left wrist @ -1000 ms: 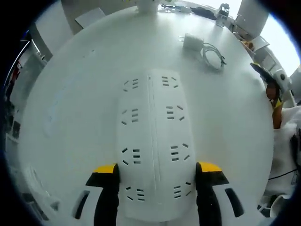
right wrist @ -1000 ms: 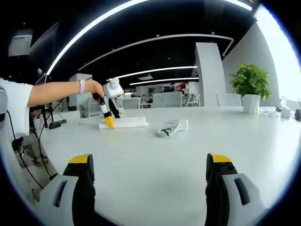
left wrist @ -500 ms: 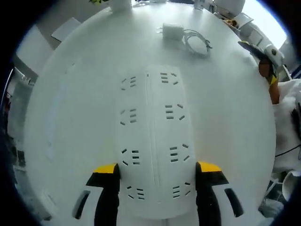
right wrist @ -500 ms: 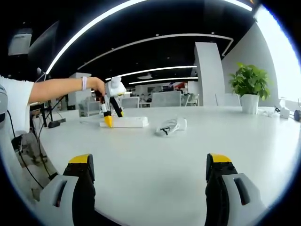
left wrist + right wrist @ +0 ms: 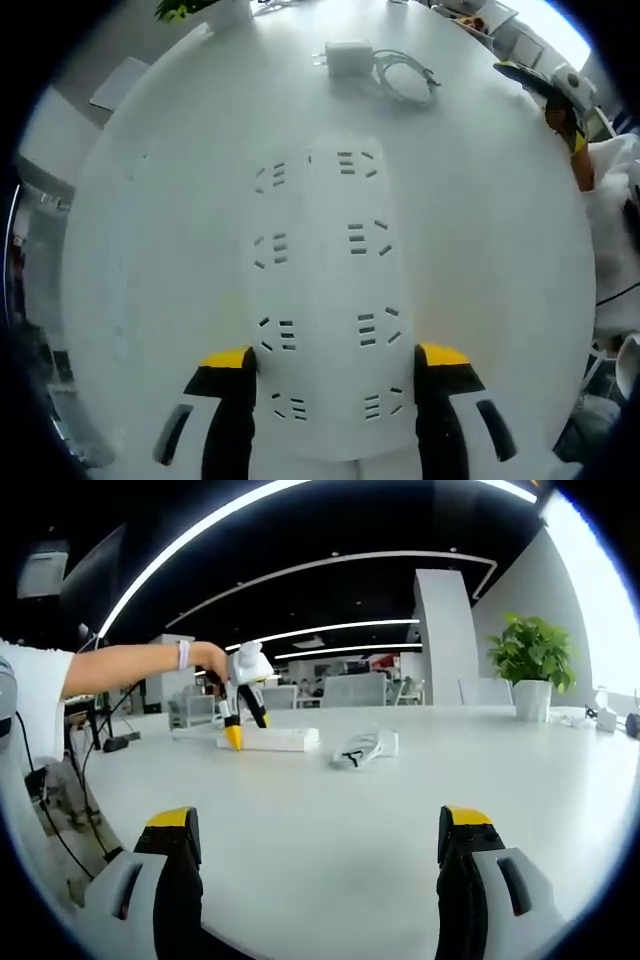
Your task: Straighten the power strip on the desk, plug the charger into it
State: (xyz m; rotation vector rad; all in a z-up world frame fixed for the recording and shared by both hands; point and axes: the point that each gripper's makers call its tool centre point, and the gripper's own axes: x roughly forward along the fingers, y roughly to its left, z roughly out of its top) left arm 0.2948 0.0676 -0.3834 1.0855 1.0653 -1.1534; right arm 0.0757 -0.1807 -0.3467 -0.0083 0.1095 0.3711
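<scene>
My left gripper (image 5: 332,365) has its fingers (image 5: 228,362) closed on the near end of the white power strip (image 5: 320,290) — one yellow-tipped finger on each long side, touching it. The power strip lies flat on the white bench (image 5: 150,250), sockets up, running straight away from me in the left gripper view. Past its far end, apart from it, sits the white charger (image 5: 347,56) with its coiled cable (image 5: 405,76) just beside it on the right. A potted plant (image 5: 195,8) is at the bench's far edge.

My right gripper (image 5: 315,845) hovers low over the bench with fingers spread wide, nothing between them. In the right gripper view I see the left gripper (image 5: 240,720) held by a hand (image 5: 208,665), clamped on the end of the power strip (image 5: 275,740); the charger and cable (image 5: 365,748) lie just right of it. A potted plant (image 5: 533,665) stands at far right — well apart from everything.
</scene>
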